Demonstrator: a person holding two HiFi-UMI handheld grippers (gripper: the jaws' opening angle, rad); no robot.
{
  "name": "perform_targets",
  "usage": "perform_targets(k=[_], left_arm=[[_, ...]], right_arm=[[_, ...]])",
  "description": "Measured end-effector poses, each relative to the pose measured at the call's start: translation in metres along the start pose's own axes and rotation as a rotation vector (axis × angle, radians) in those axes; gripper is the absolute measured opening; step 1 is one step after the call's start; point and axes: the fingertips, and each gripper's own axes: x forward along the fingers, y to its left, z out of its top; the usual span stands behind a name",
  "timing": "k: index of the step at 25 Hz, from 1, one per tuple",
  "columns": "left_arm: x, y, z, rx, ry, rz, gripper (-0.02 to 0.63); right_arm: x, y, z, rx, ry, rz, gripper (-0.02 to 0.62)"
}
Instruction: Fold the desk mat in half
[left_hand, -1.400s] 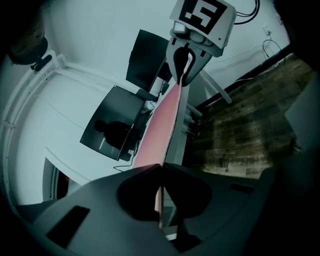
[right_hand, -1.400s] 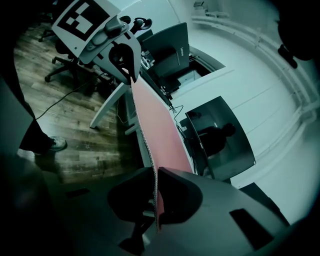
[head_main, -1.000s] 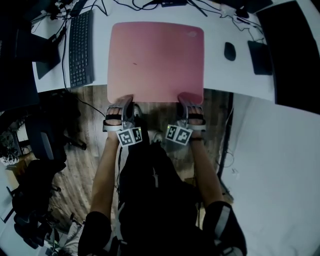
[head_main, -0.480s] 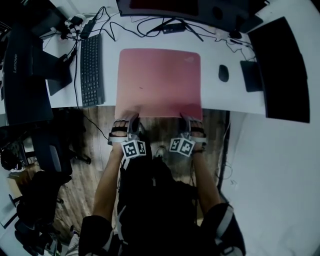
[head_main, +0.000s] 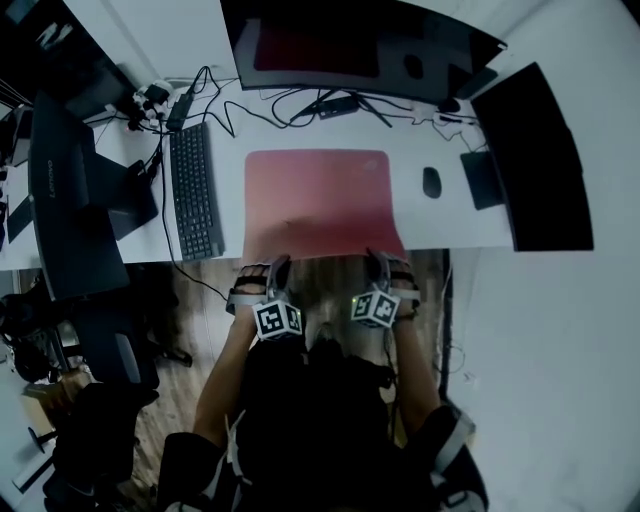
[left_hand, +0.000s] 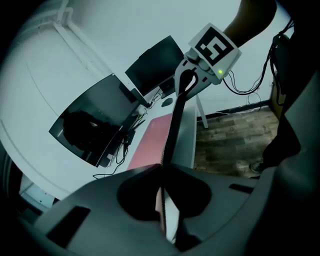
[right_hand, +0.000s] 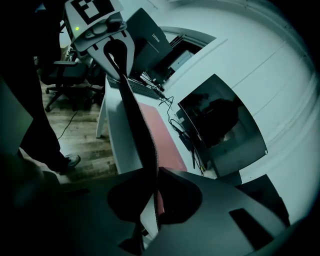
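- Pinches the near left corner of the pink mat (head_main: 318, 195) in the left claw (head_main: 273, 266), with the jaws pressed almost together on the thin edge.
- Pinches the near right corner in the right claw (head_main: 380, 262) the same way, with the jaws closed tight on the mat's edge and nothing else between them.
- Shows, in the left gripper view, the mat's near edge as a dark strip stretched from this claw's jaws across to the other claw.
- Leaves the rest of the mat flat on the white counter (head_main: 440, 225), its far edge toward the monitor (head_main: 340, 50).
- Sets a keyboard (head_main: 195, 190) to the left of the mat and a mouse (head_main: 431, 182) to the right, both apart from it.
- Holds both claws side by side at the counter's front edge, above the wooden floor (head_main: 330, 285), slanting down toward the mat.
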Motion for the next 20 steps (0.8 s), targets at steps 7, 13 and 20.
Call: perform_targets(k=[7,13,20], left_arm=[[-0.006,0.038,0.012,0.043,-0.045,-0.036,0.02],[-0.004,0.07,0.016,0.069,-0.067,-0.046,0.02],[0.014,0.1,0.016,0.056,-0.071,-0.107,0.02]], right_arm=[[0.002,-0.037,0.018,-0.011,0.017,0.015,0.023],[0.005,-0.069,0.038,0.014,0.017,0.028,0.023],[0.022,-0.097,0.055,0.007,0.01,0.101,0.023]])
